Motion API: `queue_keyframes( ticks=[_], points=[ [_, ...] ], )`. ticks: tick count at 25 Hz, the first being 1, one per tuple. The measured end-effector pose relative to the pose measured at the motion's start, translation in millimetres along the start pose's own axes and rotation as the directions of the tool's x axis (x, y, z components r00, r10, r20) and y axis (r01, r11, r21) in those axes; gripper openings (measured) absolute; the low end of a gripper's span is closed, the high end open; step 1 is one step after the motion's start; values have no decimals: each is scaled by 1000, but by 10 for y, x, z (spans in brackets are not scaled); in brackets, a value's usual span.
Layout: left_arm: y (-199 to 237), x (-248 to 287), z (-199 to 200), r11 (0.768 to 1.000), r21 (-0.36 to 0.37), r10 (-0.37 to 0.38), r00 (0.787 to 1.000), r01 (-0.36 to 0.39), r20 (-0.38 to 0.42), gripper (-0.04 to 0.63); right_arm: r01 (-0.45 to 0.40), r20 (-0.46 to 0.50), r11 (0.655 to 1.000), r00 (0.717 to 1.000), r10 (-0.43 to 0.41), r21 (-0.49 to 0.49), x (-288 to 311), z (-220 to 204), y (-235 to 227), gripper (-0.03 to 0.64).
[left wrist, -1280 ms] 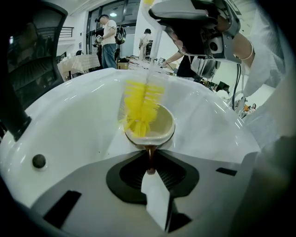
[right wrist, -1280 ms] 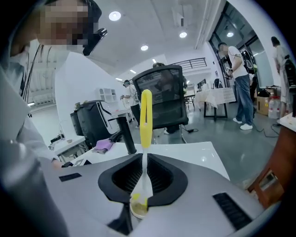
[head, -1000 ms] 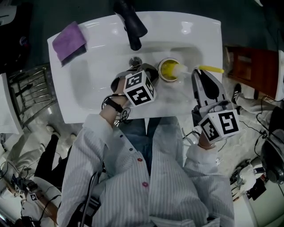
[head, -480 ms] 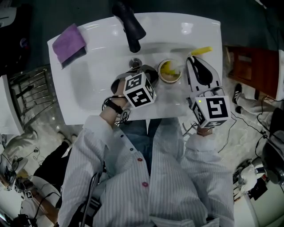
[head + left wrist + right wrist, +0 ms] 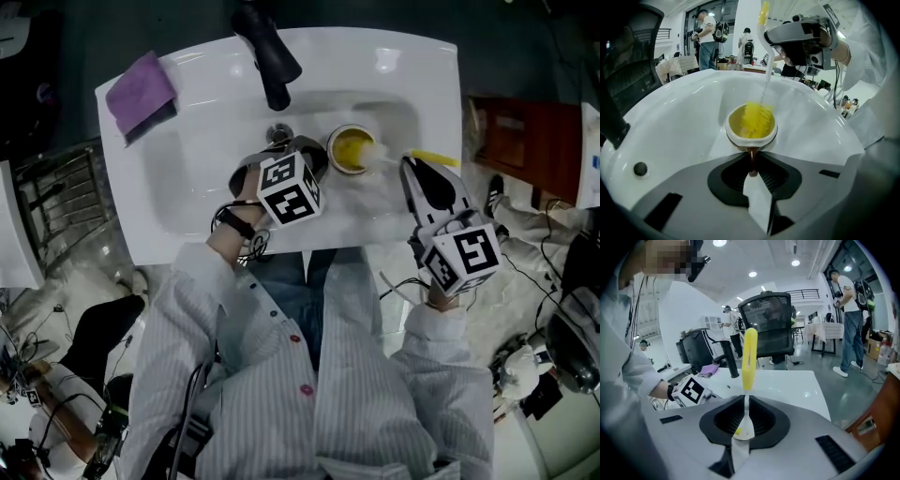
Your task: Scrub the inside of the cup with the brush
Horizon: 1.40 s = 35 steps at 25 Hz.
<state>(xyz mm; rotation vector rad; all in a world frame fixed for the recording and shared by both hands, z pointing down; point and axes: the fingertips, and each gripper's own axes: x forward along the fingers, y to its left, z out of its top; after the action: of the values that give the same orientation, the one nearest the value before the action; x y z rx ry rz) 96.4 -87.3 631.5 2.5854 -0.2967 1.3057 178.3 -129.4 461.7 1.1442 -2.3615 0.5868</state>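
White sink spreads under both tools, seen steeply from above, with a person's striped sleeves reaching in from 6 o'clock.

Nearest, the two hand-held grippers. The left hand-held gripper has its jaws closed tight on the thin brown handle of the one cup. Only a short strip of that handle shows between the pads, and the rest is hidden. In the head view its marker cube covers those jaws. The right hand-held gripper, at 4 o'clock of the cup, is clamped on the white stem of the single brush. The yellow grip end stands out beyond the jaws.

The cup sits inside the basin, at 3 o'clock of the drain, mouth up, inner wall yellowish. The brush's yellow bristles are down inside it, so its bottom is hidden. Its outer wall is mostly cut off by the left tool's body.

Farther, one black faucet stands at 12 o'clock of the drain. One purple cloth lies on the sink's 10 o'clock corner, well apart from the cup.

Beyond, the gripper views show an office chair and several standing people, too small to count surely.
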Motion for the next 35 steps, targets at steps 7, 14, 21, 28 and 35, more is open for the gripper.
queue_keyframes(
  ticks=[7, 14, 21, 28, 35],
  points=[
    [3, -10, 9, 1000, 5, 1, 1000, -1, -5, 69, -74, 13, 996, 997, 74, 43, 99, 60, 430, 57],
    [6, -5, 3, 1000, 19, -1, 1000, 1, -10, 69, -75, 10, 997, 997, 75, 11, 565, 301, 577, 58],
    [22, -14, 1, 1000, 23, 4, 1000, -4, 0, 69, -9, 31, 1000, 999, 9, -4, 839, 445, 244, 55],
    [19, -8, 13, 1000, 23, 9, 1000, -9, 7, 69, 46, 33, 999, 998, -47, 27, 723, 402, -128, 54],
    [21, -9, 11, 1000, 30, 5, 1000, -5, 3, 69, 57, 18, 991, 998, -60, 119, 286, 184, -249, 54]
  ],
)
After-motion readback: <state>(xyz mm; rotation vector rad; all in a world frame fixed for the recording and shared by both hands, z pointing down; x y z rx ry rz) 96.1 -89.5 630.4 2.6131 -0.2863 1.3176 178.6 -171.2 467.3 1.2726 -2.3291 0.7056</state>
